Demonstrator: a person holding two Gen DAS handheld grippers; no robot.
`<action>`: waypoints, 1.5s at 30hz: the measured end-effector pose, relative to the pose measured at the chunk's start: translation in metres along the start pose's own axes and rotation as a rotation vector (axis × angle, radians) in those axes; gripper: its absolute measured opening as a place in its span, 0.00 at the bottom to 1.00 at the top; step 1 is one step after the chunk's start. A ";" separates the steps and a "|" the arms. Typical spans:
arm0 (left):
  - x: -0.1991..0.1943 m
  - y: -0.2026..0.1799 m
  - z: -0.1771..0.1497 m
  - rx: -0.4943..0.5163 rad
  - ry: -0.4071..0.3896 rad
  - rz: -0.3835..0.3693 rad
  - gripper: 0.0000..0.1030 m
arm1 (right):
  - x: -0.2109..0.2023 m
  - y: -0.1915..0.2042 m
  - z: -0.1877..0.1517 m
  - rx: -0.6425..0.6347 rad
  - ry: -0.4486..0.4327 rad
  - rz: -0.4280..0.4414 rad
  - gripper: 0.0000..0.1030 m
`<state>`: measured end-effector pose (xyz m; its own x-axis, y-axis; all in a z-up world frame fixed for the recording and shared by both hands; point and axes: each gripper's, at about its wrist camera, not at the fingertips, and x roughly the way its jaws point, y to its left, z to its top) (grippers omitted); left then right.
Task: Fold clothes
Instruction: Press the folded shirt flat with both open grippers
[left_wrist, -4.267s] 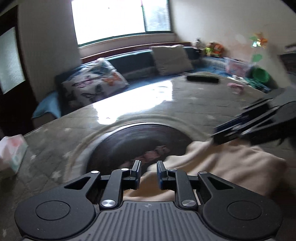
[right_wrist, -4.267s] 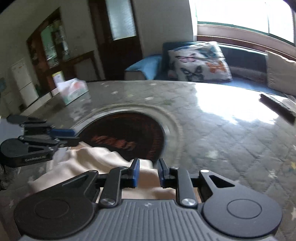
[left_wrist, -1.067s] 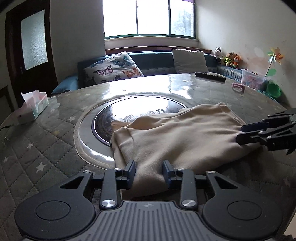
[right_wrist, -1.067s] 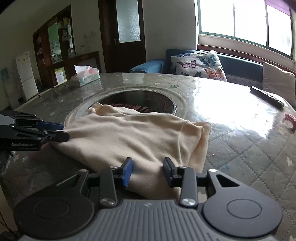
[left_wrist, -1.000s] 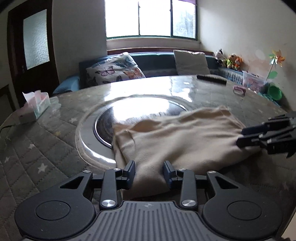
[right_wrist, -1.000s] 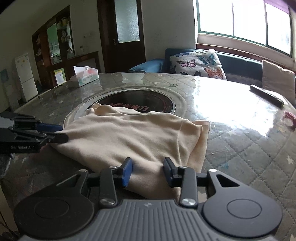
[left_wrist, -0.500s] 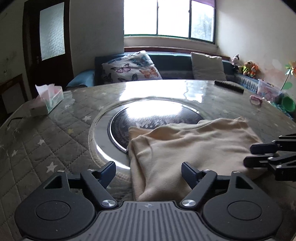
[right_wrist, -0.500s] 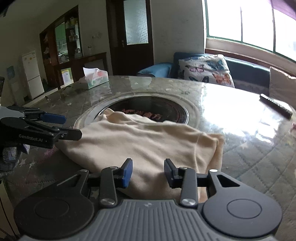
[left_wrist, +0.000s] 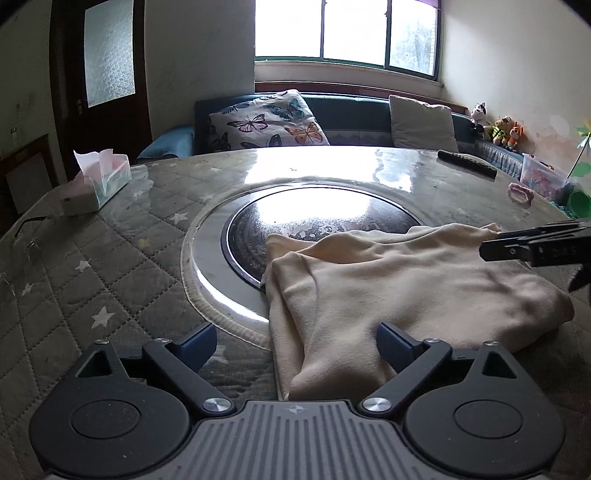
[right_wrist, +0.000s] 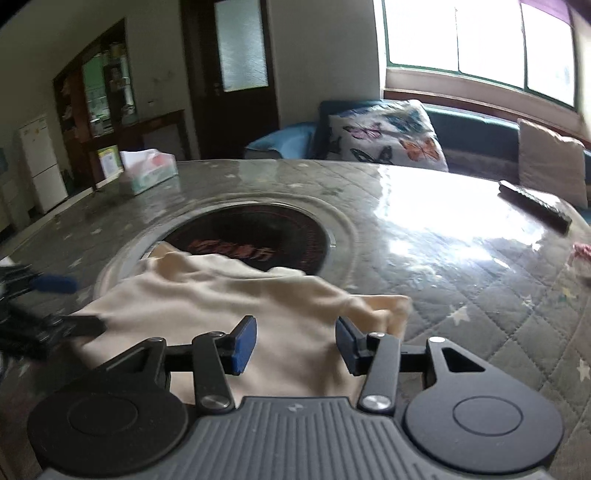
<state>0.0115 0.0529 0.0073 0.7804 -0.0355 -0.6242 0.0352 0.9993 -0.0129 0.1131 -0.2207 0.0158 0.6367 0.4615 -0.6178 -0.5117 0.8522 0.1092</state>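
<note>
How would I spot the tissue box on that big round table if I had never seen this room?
Start at the round table with its quilted star-patterned cover and dark glass disc in the middle. Look to the far edge on the side nearest the dark wooden door. The tissue box stands there alone, pale, with a white tissue sticking up, unlike the flat black remote at the opposite edge.

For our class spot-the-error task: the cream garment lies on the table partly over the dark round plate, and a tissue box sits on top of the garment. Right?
Not quite. The tissue box stands on the table, well apart from the garment, as the left wrist view shows. The garment does partly cover the round plate.
</note>
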 end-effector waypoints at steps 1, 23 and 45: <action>0.000 0.000 0.000 -0.001 0.001 -0.001 0.93 | 0.004 -0.005 0.000 0.014 0.007 -0.002 0.47; -0.011 0.023 -0.003 -0.064 -0.009 0.039 1.00 | 0.001 0.028 0.003 -0.100 -0.009 -0.014 0.52; -0.025 0.048 -0.005 -0.136 -0.043 0.014 1.00 | 0.032 0.126 0.002 -0.343 0.028 0.050 0.53</action>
<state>-0.0089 0.1021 0.0185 0.8066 -0.0195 -0.5908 -0.0581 0.9920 -0.1121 0.0694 -0.0981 0.0113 0.5924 0.4900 -0.6395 -0.7093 0.6937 -0.1255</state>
